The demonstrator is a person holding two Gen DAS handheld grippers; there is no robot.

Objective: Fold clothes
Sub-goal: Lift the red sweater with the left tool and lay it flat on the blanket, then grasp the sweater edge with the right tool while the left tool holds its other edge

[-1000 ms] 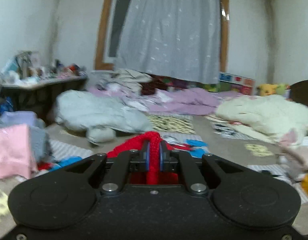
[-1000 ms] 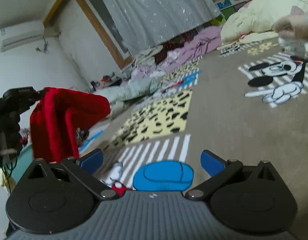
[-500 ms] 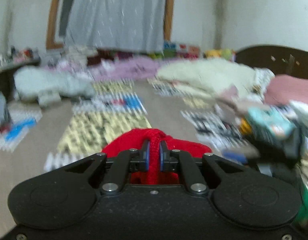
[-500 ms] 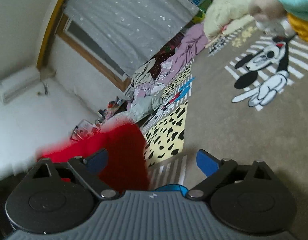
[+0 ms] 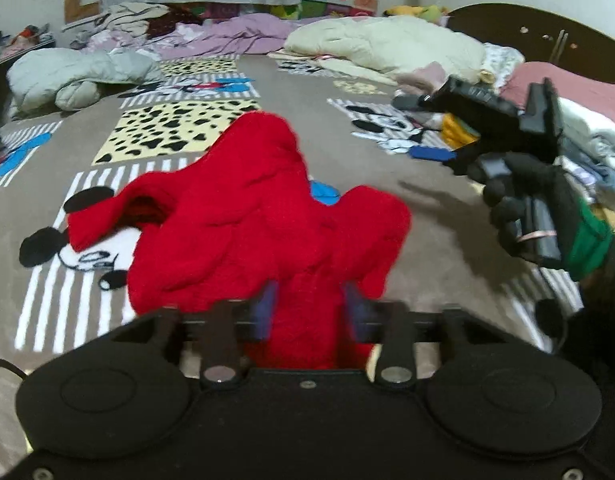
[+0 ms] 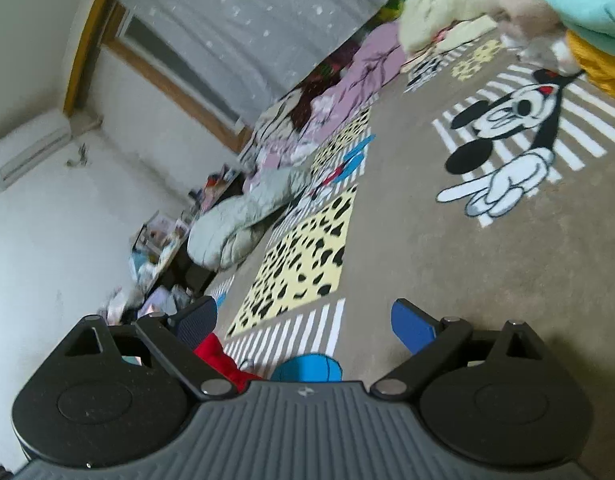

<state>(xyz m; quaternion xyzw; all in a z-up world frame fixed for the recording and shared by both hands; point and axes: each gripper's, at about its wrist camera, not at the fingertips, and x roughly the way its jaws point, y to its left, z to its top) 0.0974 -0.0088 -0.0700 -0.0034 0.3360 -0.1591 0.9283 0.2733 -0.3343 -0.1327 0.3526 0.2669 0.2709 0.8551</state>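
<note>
Garment: red knit sweater (image 5: 259,216) lying in a crumpled heap on the cartoon-print bed cover (image 5: 427,216), roughly centre of the left wrist view; one sleeve trailing out to the left; no flat panel, no crease, no fold visible

Left tongs (image 5: 309,310): parted, blue pads standing either side of the near hem; red knit between them but not pinched as far as visible; pads motion-blurred, so contact uncertain

Right tongs (image 6: 303,320): wide open, nothing between the pads; held up off the cover, well to the right of the sweater in the left wrist view; gloved right hand (image 5: 523,208) wrapped round the handle; only a scrap of red showing at the lower left in the right wrist view

Far right: stack of clothes (image 5: 595,148) at the bed edge, too blurred to say whether folded; yellow and teal items (image 6: 587,20) near it

Done: sweater laid down on an open stretch of cover, apparently as the working spot

Left: probably everything of the fold itself; spreading flat, straightening sleeves, folding sleeves in, folding the body over; then likely the rest of the loose bedding and clothes (image 5: 79,76) at the far left

Progress: judged very early for this garment
</note>
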